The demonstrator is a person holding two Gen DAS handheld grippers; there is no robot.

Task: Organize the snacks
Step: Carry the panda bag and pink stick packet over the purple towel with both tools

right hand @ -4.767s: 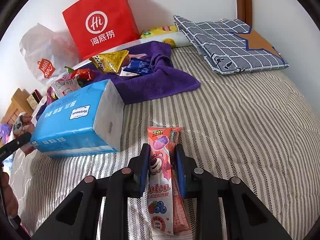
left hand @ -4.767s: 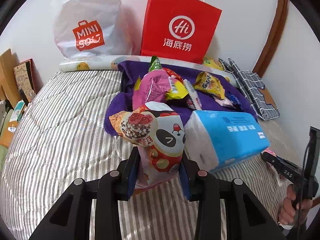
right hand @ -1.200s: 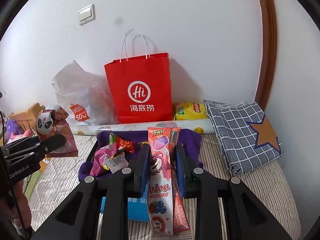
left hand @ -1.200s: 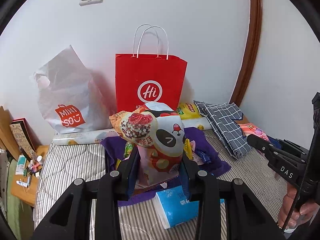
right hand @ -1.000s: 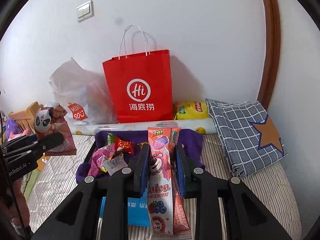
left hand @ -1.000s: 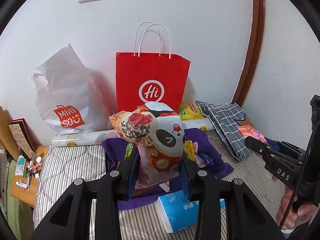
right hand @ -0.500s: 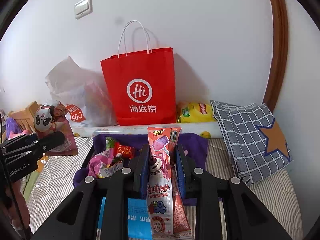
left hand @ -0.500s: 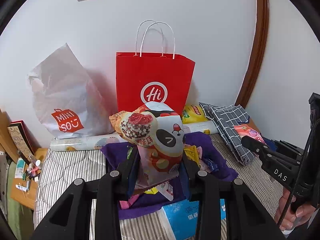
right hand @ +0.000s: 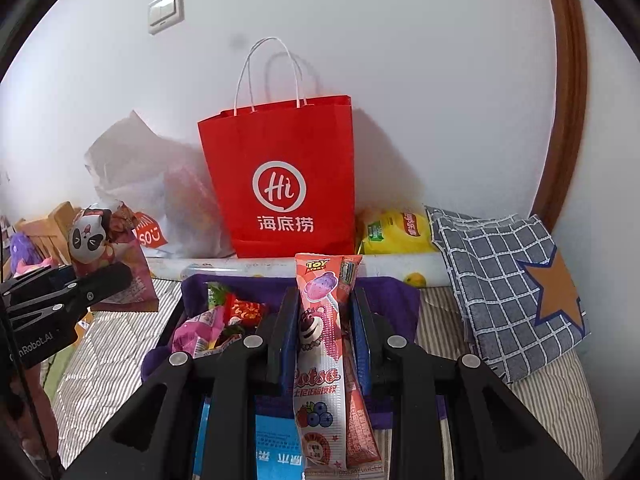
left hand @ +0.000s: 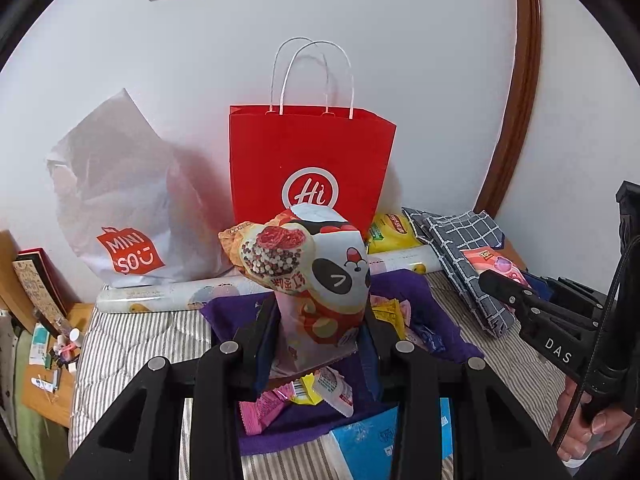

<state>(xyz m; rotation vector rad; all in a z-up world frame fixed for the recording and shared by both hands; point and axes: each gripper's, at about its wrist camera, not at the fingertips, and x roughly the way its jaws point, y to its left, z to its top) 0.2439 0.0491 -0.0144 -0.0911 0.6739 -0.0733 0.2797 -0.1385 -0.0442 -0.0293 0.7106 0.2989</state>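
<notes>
Snacks fill both our grips, panda bag [left hand: 320, 280] in left gripper [left hand: 318, 344], upright stick pack [right hand: 322, 344] in right gripper [right hand: 322, 336], red bag [right hand: 280, 176] open-mouthed straight ahead above both.

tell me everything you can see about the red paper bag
The red paper bag stands upright against the white wall behind the bed, mouth open, two white twisted-cord handles standing up. Its matte front carries a white circled "Hi" logo above three Chinese characters. A white plastic bag sits at its left and a yellow packet at its right.
</notes>
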